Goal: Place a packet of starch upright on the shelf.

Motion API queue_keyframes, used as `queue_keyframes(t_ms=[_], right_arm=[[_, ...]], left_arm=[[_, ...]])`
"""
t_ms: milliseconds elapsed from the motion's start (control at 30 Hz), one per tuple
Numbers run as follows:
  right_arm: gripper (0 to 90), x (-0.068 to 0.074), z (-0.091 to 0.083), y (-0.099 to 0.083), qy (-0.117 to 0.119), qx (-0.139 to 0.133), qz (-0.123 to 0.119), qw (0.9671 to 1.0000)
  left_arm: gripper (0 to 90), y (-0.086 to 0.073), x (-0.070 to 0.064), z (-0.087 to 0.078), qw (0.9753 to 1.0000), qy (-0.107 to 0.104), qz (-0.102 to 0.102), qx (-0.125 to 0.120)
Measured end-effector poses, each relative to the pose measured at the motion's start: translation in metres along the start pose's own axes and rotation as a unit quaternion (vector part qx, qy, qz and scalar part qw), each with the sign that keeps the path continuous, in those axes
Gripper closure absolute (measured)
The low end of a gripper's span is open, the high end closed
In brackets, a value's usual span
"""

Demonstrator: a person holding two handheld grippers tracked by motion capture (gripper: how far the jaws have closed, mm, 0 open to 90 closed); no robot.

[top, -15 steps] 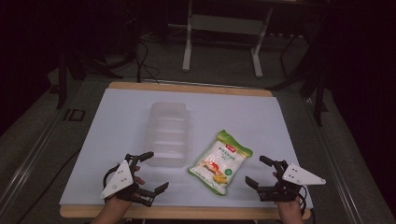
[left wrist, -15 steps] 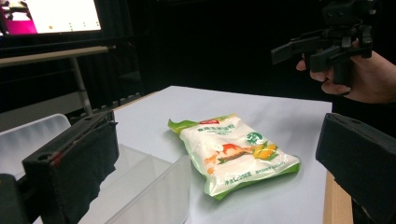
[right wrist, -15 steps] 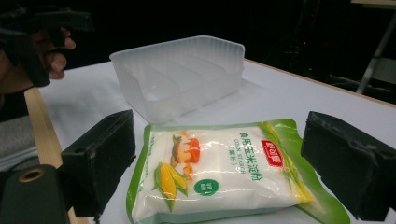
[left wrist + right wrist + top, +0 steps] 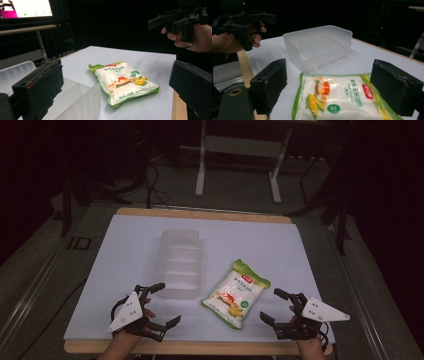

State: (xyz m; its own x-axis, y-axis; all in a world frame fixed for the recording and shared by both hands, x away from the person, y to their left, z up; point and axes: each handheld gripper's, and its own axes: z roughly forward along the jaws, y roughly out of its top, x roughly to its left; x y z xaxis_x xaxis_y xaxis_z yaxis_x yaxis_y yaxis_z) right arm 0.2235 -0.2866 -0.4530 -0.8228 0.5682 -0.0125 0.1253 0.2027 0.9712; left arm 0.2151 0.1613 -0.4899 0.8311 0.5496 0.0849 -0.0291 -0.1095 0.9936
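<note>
Snack bag [image 4: 235, 292] lies flat between left tongs [image 4: 164, 304] and right tongs [image 4: 273, 305] — both spread apart.

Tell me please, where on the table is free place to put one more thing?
Free: the far strip beyond the tray, the left side beside it, and the right side past the bag. Crowded: the near edge, where both open grippers, left and right, flank the bag.

Each hand holds a black tool with two chunky black jaws. The left gripper [image 4: 161, 305] and the right gripper [image 4: 274, 305] each carry a grey three-cornered plate with small dark screw dots.
</note>
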Motion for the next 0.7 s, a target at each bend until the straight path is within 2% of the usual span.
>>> queue_keyframes(t_ms=[100, 167, 300, 533, 567, 700], right_arm=[[13.2, 0.004, 0.001, 0.007, 0.011, 0.005, -0.009, 0.9999], [12.9, 0.006, 0.002, 0.010, 0.010, 0.008, -0.015, 0.9998], [10.4, 0.004, 0.005, 0.017, 0.022, 0.010, -0.005, 0.9997], [10.0, -0.010, 0.002, 0.034, 0.002, -0.002, 0.003, 1.0000], [10.0, -0.014, 0.001, 0.038, -0.002, -0.010, 0.009, 0.9999], [10.0, -0.022, 0.002, 0.043, -0.016, -0.011, 0.000, 0.9998]], left_arm=[[0.0, 0.000, 0.001, 0.001, 1.0000, -0.001, 0.000, 0.003], [0.0, 0.000, 0.001, 0.001, 1.0000, 0.000, -0.001, 0.004], [0.0, 0.000, 0.001, 0.000, 1.0000, 0.000, -0.001, 0.003], [0.0, -0.001, 0.003, 0.002, 1.0000, -0.004, -0.004, 0.006], [0.0, -0.001, 0.003, 0.002, 1.0000, -0.006, -0.004, 0.006], [0.0, -0.002, 0.003, 0.002, 0.9999, -0.006, -0.003, 0.009]])
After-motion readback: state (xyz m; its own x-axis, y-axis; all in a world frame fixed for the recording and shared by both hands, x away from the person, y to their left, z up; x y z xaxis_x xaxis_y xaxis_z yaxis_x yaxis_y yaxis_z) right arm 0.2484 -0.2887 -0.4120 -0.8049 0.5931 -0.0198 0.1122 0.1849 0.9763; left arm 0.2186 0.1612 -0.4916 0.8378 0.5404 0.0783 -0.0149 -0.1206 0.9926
